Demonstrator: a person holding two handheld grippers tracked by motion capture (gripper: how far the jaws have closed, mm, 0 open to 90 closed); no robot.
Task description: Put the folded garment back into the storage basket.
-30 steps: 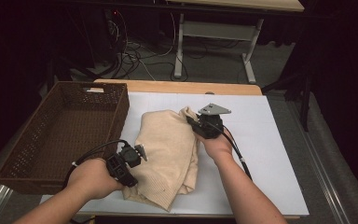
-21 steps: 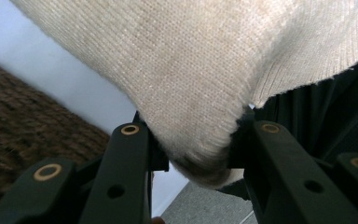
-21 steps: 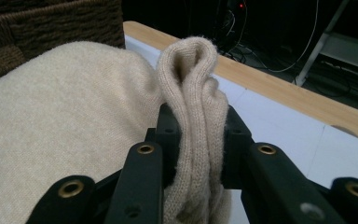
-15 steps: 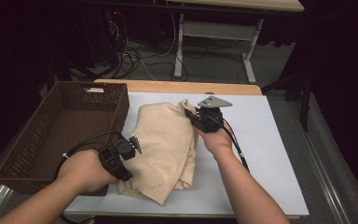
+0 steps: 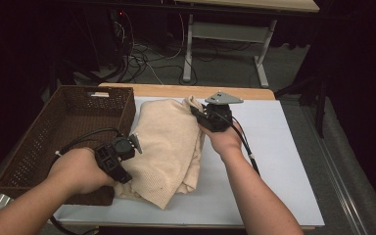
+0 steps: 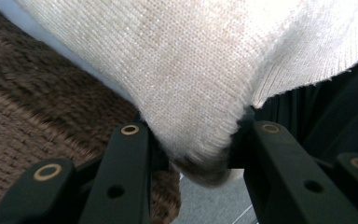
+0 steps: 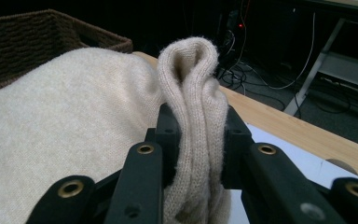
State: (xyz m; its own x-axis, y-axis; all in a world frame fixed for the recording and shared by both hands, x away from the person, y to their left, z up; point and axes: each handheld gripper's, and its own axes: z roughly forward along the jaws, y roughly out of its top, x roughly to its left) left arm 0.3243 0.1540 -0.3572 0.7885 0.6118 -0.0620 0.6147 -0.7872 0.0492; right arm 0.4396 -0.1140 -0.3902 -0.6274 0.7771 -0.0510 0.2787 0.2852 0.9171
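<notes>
Pinching folds of the soft cream knit sweater (image 5: 169,142), both grippers, left (image 5: 127,152) and right (image 5: 200,115), beside the woven basket (image 5: 39,142).

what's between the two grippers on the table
The cream sweater spans the whole stretch in the high view: the left gripper pinches its near-left edge, the right gripper a fold at its far-right corner.

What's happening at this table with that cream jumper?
A person holds a two-jaw gripper in each hand. The left gripper is clamped on the near edge of a folded cream sweater, and the right gripper pinches a fold at its far corner. The sweater lies on the white table, beside a brown wicker basket.
</notes>
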